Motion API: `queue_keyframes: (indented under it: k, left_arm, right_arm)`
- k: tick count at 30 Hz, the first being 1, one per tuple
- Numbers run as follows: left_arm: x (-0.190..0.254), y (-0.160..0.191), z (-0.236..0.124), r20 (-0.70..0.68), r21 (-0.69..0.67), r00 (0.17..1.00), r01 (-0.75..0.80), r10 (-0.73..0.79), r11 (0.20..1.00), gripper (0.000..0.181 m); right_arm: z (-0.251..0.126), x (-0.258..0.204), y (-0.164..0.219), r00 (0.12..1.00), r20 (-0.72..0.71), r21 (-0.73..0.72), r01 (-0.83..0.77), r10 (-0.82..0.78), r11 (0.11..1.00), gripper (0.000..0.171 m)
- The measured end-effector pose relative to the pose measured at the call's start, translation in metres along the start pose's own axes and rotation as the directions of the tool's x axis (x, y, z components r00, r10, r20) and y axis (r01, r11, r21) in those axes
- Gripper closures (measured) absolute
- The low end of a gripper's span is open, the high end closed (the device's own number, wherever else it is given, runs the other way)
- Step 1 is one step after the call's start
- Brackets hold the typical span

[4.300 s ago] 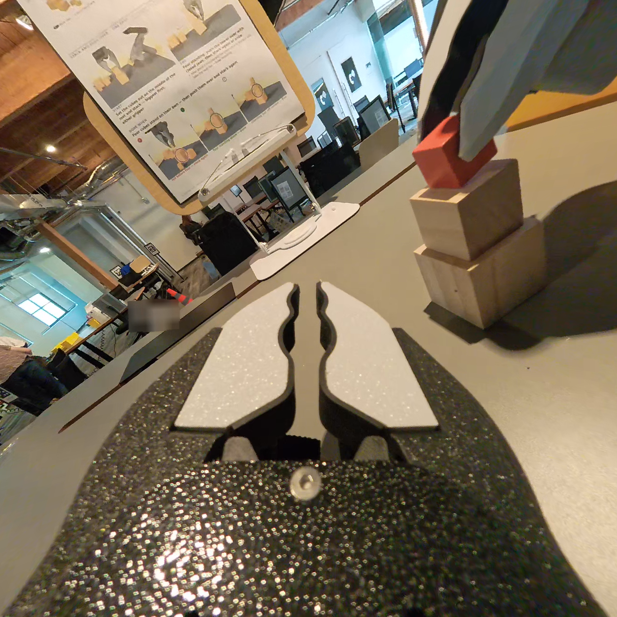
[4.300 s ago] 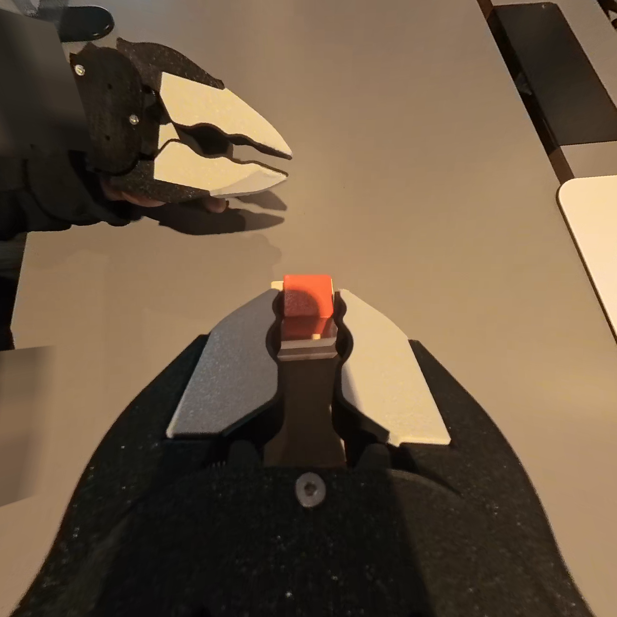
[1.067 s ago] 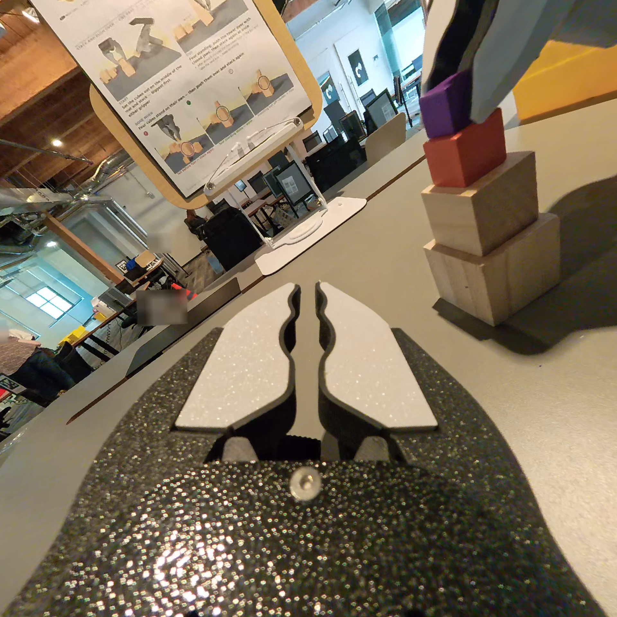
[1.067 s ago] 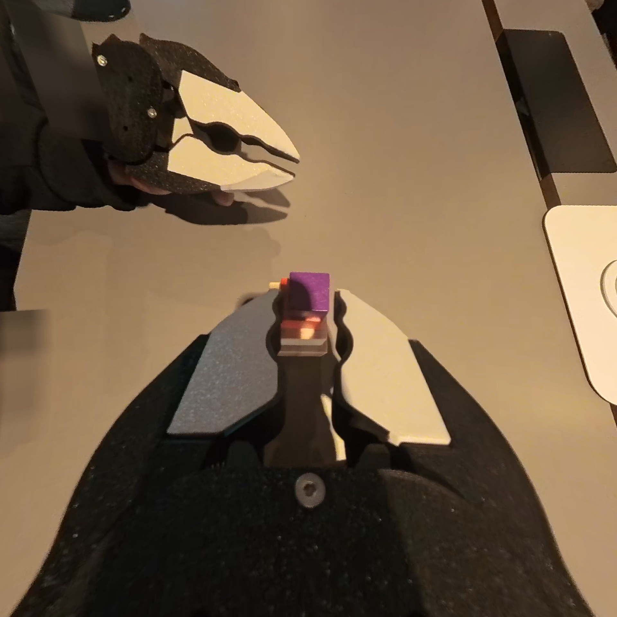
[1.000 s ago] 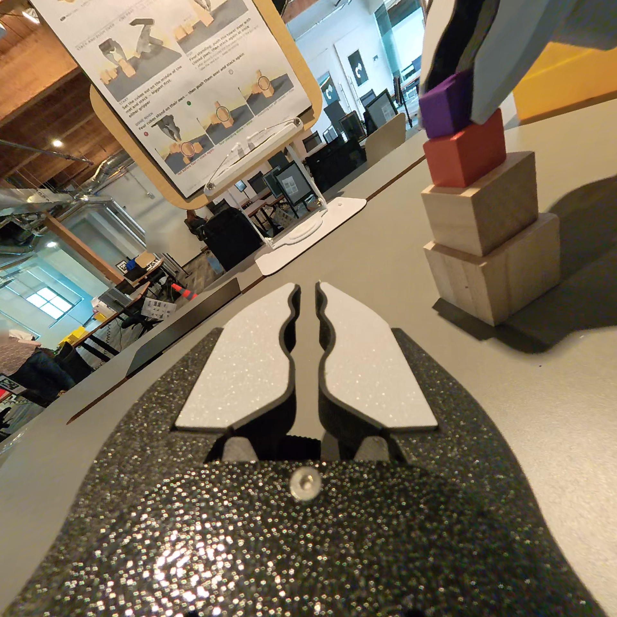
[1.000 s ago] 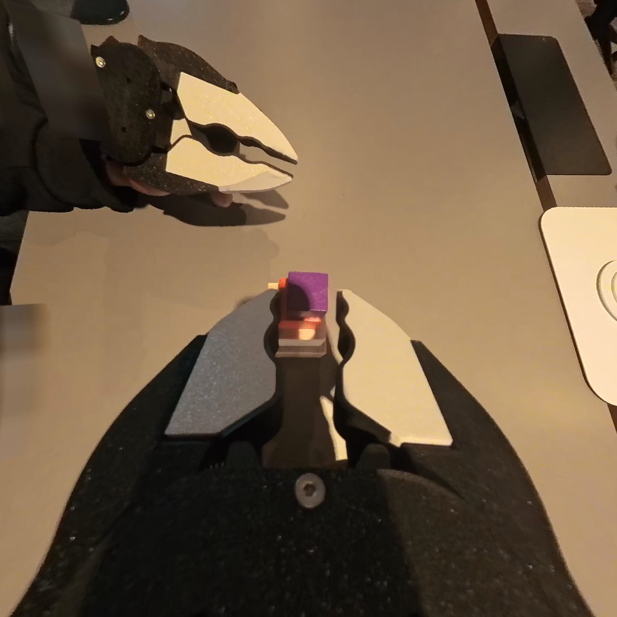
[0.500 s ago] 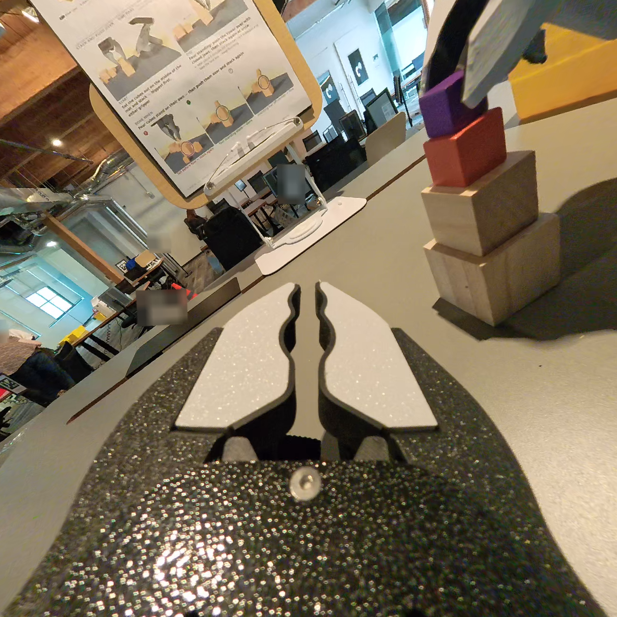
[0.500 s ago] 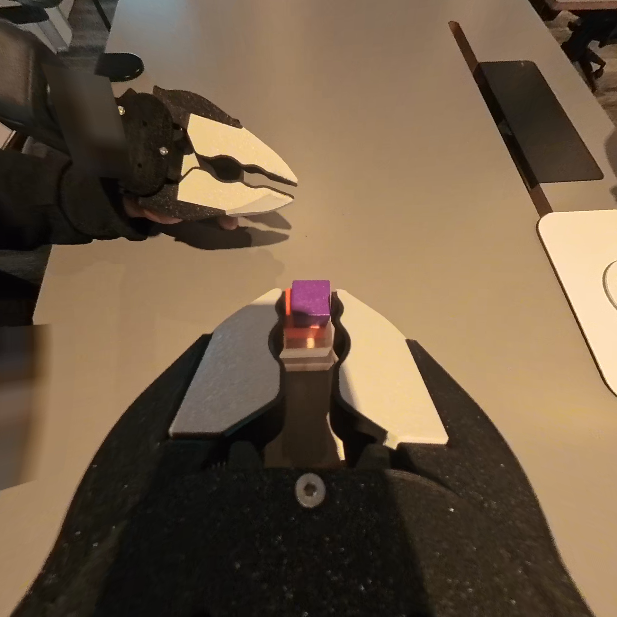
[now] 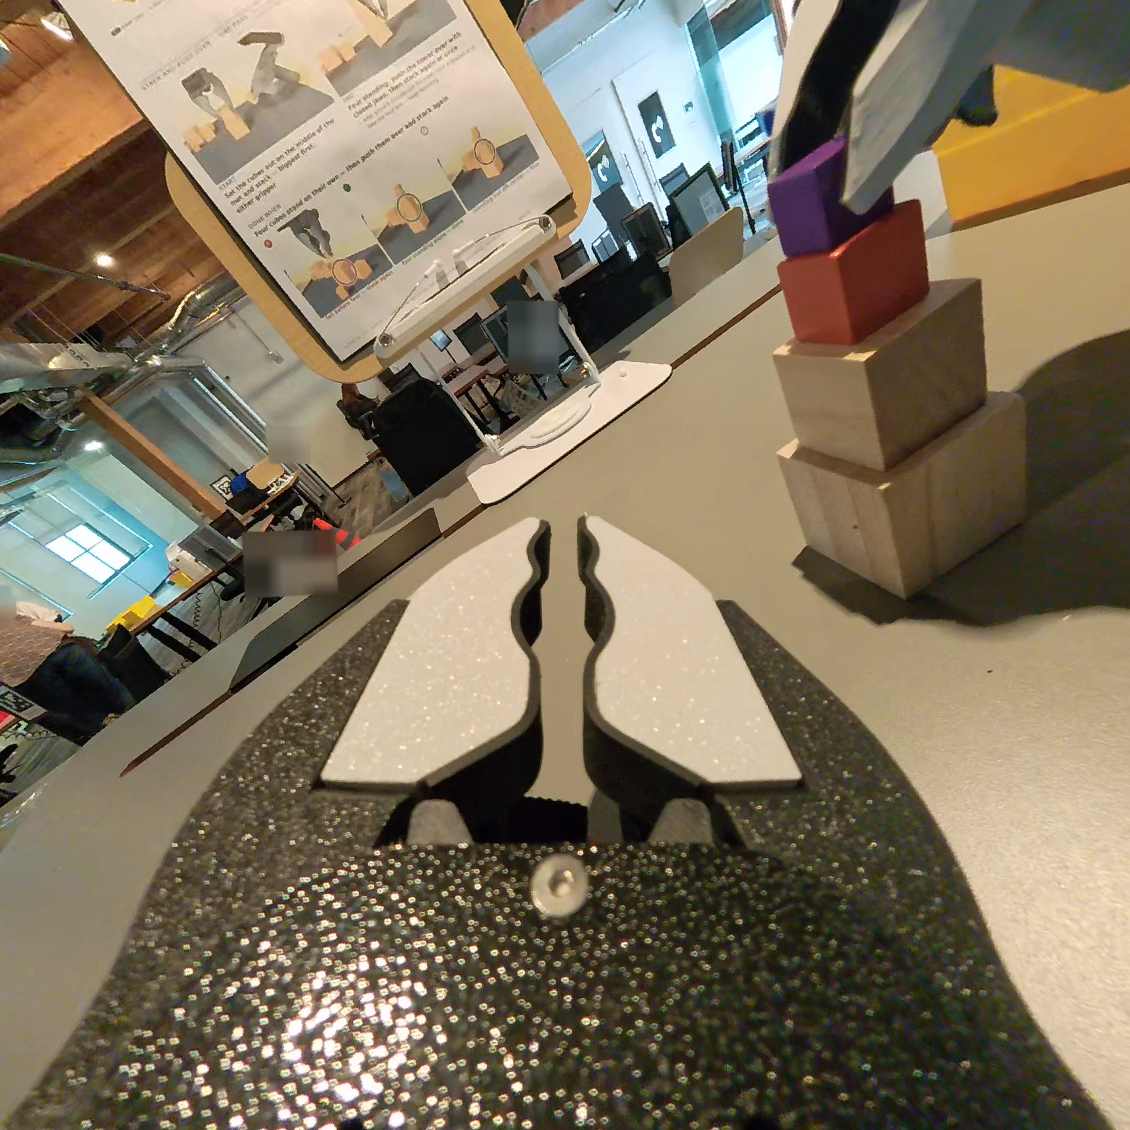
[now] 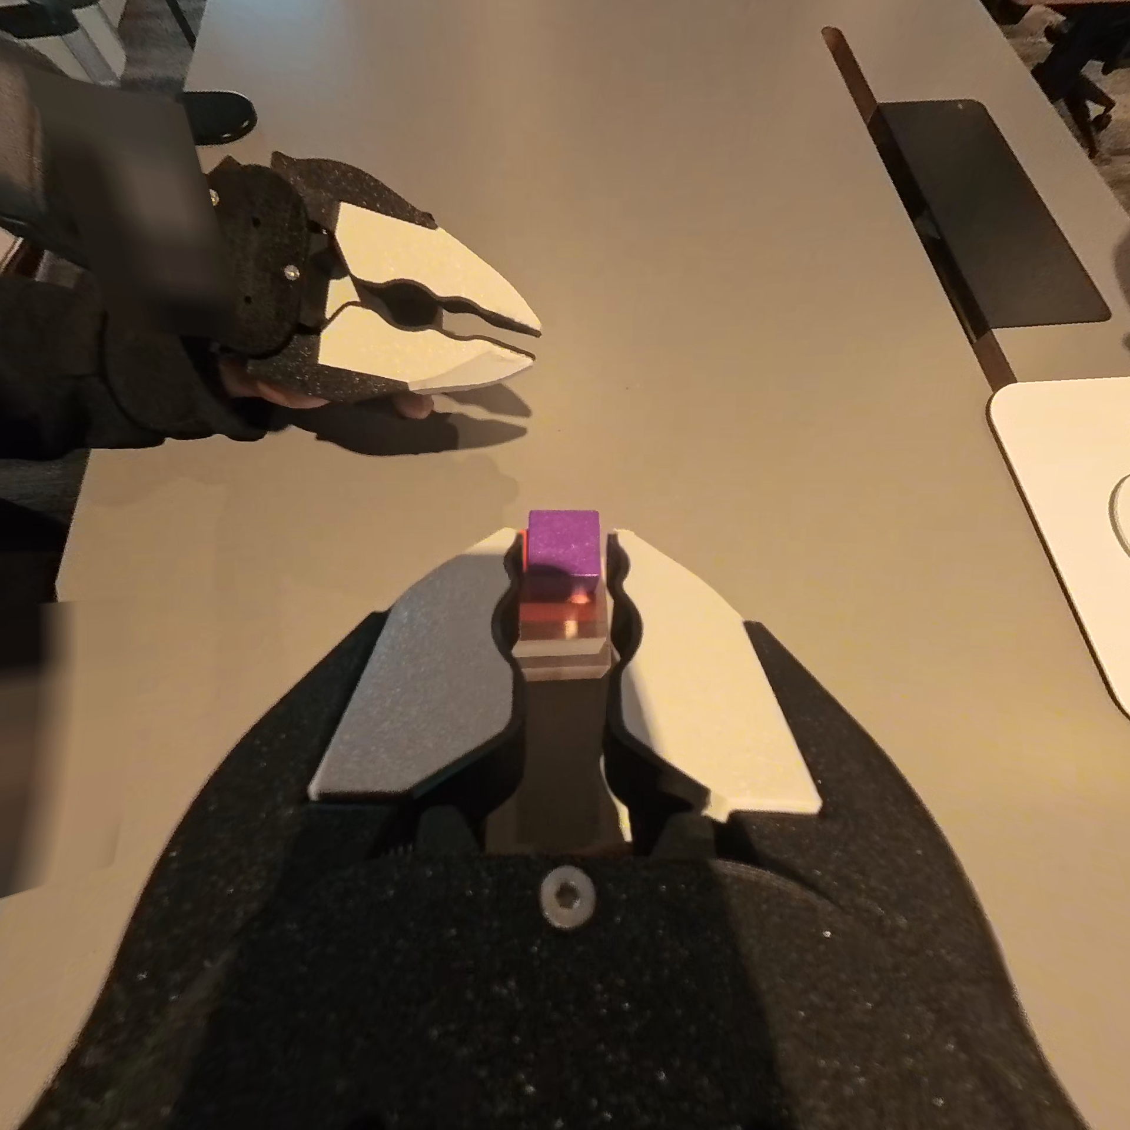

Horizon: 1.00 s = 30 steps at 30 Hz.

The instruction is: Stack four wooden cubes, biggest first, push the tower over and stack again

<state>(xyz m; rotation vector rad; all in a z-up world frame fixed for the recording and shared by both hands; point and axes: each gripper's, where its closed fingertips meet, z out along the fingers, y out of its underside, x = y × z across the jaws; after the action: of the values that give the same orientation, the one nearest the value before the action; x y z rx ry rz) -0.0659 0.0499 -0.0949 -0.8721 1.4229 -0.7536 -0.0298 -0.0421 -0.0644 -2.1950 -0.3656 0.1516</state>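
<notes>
Your right hand-held gripper (image 10: 564, 541) sits over the tower, fingers parted either side of the purple cube (image 10: 561, 552); contact cannot be confirmed. That cube tops the red cube (image 9: 856, 272), above two plain wooden cubes (image 9: 886, 428) on the bench (image 9: 978, 703). Your left hand-held gripper (image 9: 559, 529) rests beside it, nearly closed, gripping nothing.
</notes>
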Motion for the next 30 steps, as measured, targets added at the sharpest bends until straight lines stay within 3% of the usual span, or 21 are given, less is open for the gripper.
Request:
queue_keyframes:
  k: [6,10,14,16,18,21,27,30]
  left_arm:
    - [0.001,0.001,0.000,-0.009,-0.003,1.000,-0.007,0.007,1.000,0.173]
    - [0.005,0.002,0.001,-0.022,-0.013,0.999,-0.030,0.030,0.999,0.173]
    - [0.007,0.008,0.007,-0.040,-0.065,0.999,-0.014,0.011,0.998,0.180]
    - [0.012,0.004,0.011,-0.086,-0.087,0.990,0.107,-0.114,0.990,0.181]
    - [0.023,-0.008,0.016,-0.154,-0.092,0.945,0.276,-0.288,0.957,0.181]
    - [0.038,-0.008,0.024,-0.168,-0.169,0.917,0.335,-0.362,0.927,0.181]
    - [0.068,-0.008,0.036,-0.235,-0.277,0.923,0.237,-0.305,0.931,0.181]
    - [0.082,-0.028,0.041,-0.319,-0.256,0.914,0.171,-0.250,0.951,0.181]
  right_arm:
    - [-0.007,-0.002,0.003,1.000,-0.014,0.049,0.014,-0.013,0.999,0.130]
    - [-0.032,-0.011,0.011,1.000,-0.007,0.221,-0.009,0.010,0.975,0.128]
    - [-0.062,-0.001,0.032,0.990,-0.140,0.424,0.035,0.027,0.905,0.150]
    - [-0.075,0.019,0.048,0.966,-0.231,0.498,0.014,0.117,0.867,0.169]
    - [-0.086,0.037,0.063,0.934,-0.282,0.550,-0.030,0.219,0.835,0.171]
    - [-0.096,0.047,0.077,0.904,-0.348,0.535,-0.028,0.250,0.844,0.171]
    - [-0.108,0.041,0.085,0.884,-0.408,0.522,0.020,0.229,0.853,0.171]
    - [-0.114,0.038,0.086,0.877,-0.424,0.527,0.035,0.226,0.849,0.171]
